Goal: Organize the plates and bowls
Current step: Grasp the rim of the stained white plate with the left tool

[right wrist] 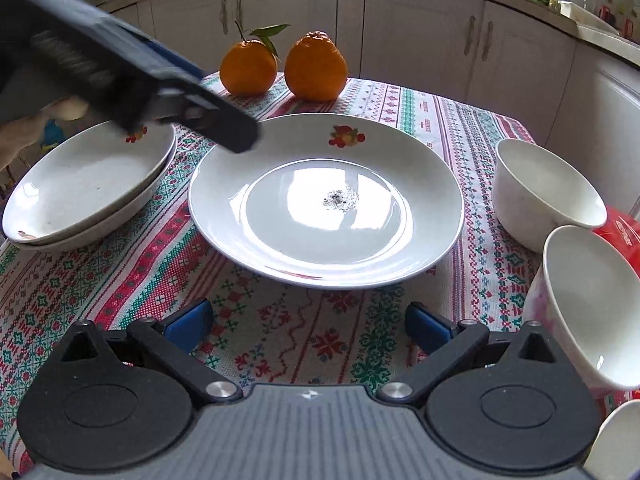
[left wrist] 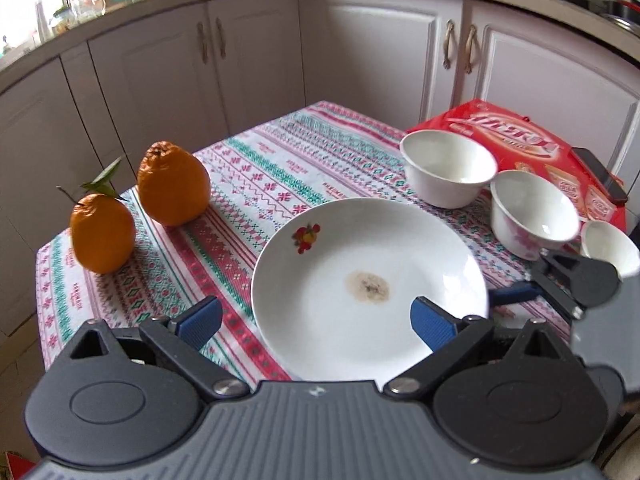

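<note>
From my left wrist, my left hand-held gripper (left wrist: 316,320) gapes wide, empty, over the near rim of the stained plate (left wrist: 368,276). Three bowls (left wrist: 448,168) sit right of the plate, two oranges (left wrist: 172,184) left.

From my right wrist, my right hand-held gripper (right wrist: 308,324) is spread, empty, just short of the plate; stacked plates (right wrist: 88,184) lie left. The patterned-cloth surface (right wrist: 280,336) stands before kitchen cabinets.

On the table (right wrist: 280,340), a plate (right wrist: 326,200) sits between stacked plates (right wrist: 88,184) left and bowls (right wrist: 544,192) right, oranges (right wrist: 316,68) behind.
</note>
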Available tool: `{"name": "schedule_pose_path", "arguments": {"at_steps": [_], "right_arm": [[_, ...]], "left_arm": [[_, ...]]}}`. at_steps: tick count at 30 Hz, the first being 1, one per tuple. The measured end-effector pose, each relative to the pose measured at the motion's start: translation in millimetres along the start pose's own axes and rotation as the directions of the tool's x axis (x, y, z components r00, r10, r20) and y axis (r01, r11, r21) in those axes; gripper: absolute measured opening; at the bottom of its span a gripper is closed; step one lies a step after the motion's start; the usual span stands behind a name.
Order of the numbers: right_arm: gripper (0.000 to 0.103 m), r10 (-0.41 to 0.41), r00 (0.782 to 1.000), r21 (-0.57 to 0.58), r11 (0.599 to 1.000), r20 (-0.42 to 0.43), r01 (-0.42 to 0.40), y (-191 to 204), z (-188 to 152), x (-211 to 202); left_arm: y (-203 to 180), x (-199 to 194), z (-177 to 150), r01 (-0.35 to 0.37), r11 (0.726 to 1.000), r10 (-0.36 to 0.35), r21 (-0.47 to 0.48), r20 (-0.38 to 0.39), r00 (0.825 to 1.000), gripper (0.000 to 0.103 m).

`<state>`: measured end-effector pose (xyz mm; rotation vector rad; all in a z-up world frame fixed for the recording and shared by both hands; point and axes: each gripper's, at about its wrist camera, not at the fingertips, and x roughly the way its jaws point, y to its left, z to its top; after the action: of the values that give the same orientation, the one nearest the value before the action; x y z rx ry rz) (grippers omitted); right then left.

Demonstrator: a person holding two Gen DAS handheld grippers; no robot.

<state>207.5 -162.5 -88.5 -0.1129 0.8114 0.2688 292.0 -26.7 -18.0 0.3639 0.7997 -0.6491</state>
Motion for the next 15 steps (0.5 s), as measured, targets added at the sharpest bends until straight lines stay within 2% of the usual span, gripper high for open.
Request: {"name": "schedule_pose_path", "arguments": {"at_steps": [5,9,15], "right_arm": [[0.103,0.005,1.0,-0.004,1.0,0.003,-0.005,-1.8,2.5,3.2],[0.103,0.005,1.0,-0.006,1.0,0.009,-0.005,-2.2,4.1,5.2],[0.103,0.01,1.0,-0.009,1.0,0.015,-0.01,-5.7,7.5,9.6]], "left_arm": [[12.2,23.6,18.6,0.021,0.999,-0.021,-0.03,-0.027,0.999,0.1],[15.1,41.9,30.0,0.016,1.0,-0.016,0.004,-0.057,0.998,0.1],[12.9,71.7,39.9,0.061,0.997,-0.054,0.054,-0.124,0.991,0.098]]}}
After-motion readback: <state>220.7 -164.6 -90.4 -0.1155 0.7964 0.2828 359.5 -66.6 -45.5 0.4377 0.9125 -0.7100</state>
